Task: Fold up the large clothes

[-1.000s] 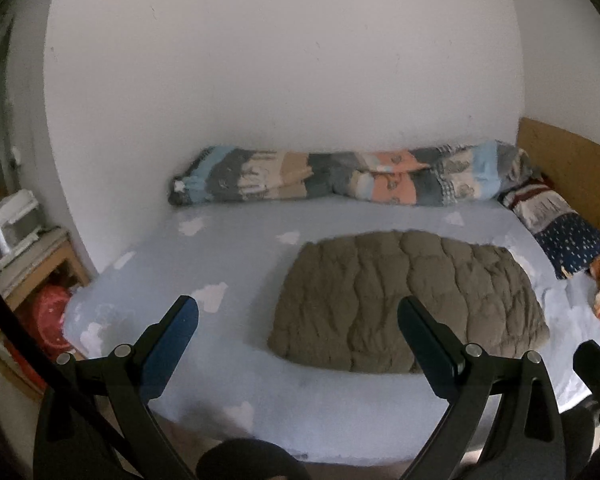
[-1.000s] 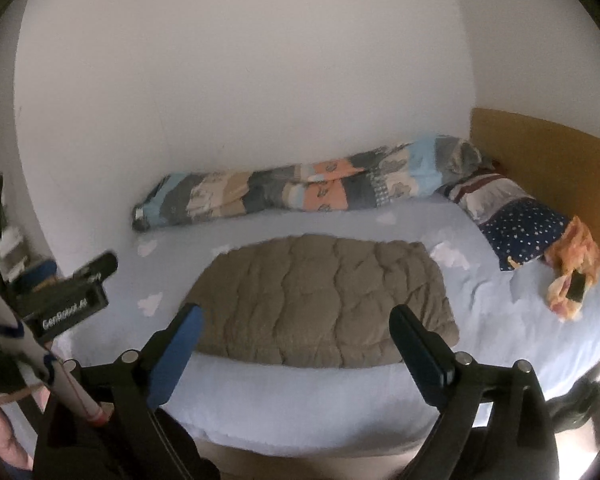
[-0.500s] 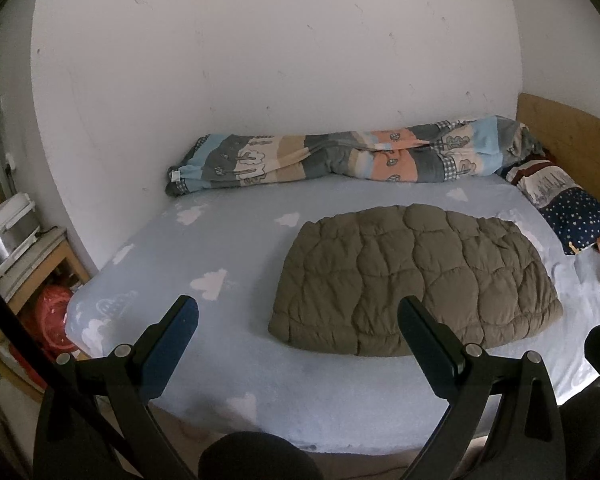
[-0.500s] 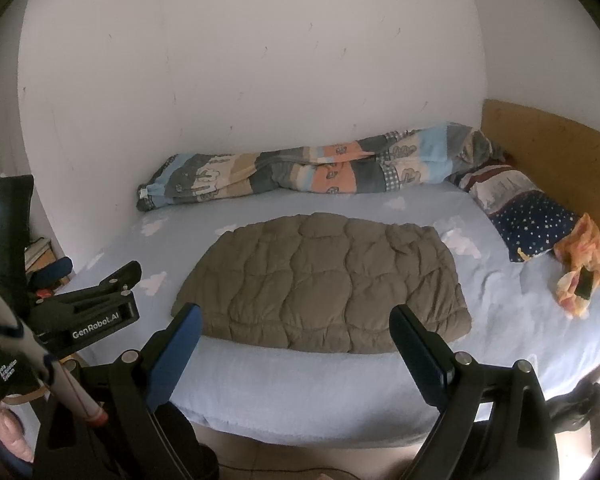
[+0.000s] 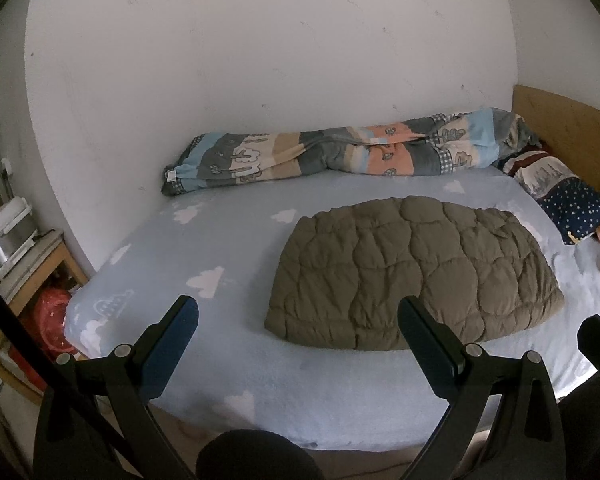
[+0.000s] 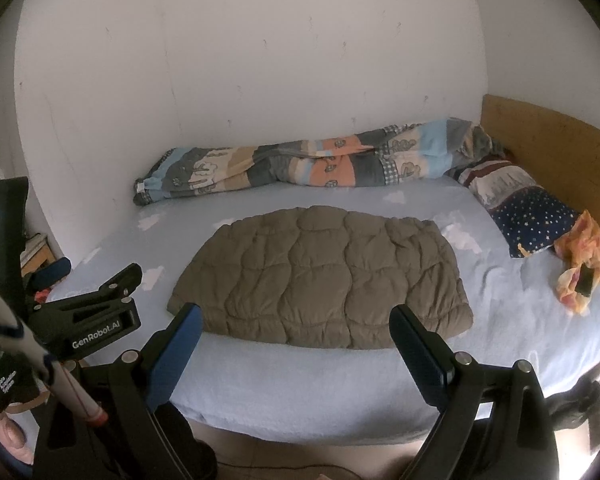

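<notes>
Blk grippers, blue-padded fingers point(image 5: 428, 340)

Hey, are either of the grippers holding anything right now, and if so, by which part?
Nothing is held. The left gripper and right gripper are both open, short of the brown quilted jacket on the bed.

An olive-brown quilted jacket point(image 5: 414, 272) lies folded into a flat, puffy rectangle mid-bed on the blue sheet.

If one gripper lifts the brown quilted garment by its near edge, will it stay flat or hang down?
The brown quilted garment looks puffy and soft, so it would probably sag and drape rather than stay flat. Its padded stitching suggests it is light for its bulk. Its shell may be slippery, though that is uncertain.
</notes>
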Demonstrator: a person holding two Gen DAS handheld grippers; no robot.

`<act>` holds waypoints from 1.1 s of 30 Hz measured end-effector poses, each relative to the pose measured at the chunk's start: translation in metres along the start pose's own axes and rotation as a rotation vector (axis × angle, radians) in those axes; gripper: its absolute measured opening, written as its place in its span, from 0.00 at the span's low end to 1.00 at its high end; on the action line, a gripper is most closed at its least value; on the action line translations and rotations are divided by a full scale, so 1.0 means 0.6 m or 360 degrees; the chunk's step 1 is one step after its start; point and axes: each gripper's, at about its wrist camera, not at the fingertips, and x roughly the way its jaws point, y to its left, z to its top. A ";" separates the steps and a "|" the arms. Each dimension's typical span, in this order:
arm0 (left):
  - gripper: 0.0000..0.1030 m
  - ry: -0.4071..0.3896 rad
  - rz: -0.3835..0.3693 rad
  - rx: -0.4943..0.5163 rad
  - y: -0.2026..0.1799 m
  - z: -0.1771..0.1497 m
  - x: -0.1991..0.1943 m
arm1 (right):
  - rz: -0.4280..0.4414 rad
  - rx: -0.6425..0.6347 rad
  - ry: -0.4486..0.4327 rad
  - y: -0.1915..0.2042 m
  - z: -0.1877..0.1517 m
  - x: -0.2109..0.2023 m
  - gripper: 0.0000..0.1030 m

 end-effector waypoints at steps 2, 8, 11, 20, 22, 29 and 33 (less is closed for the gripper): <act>0.97 -0.0005 0.0009 0.0007 -0.003 -0.002 0.000 | -0.0003 -0.0004 0.0008 -0.001 -0.001 0.002 0.94; 0.97 0.0006 0.0004 0.0002 -0.006 -0.005 0.000 | -0.0005 -0.0004 0.0013 -0.002 -0.003 0.003 0.94; 0.97 0.0007 0.0006 0.0002 -0.003 -0.007 0.000 | -0.0005 -0.0004 0.0019 -0.004 -0.006 0.003 0.94; 0.97 0.0024 0.0004 0.0018 -0.001 -0.010 0.009 | -0.0005 -0.0007 0.0026 -0.008 -0.009 0.005 0.94; 0.97 0.0026 0.0003 0.0019 -0.001 -0.011 0.009 | -0.0006 -0.0006 0.0033 -0.011 -0.012 0.005 0.94; 0.97 0.0031 0.0003 0.0020 -0.001 -0.016 0.011 | -0.0008 -0.0012 0.0042 -0.016 -0.015 0.004 0.94; 0.97 0.0035 0.0005 0.0021 0.000 -0.016 0.013 | -0.0007 -0.0011 0.0043 -0.016 -0.014 0.005 0.94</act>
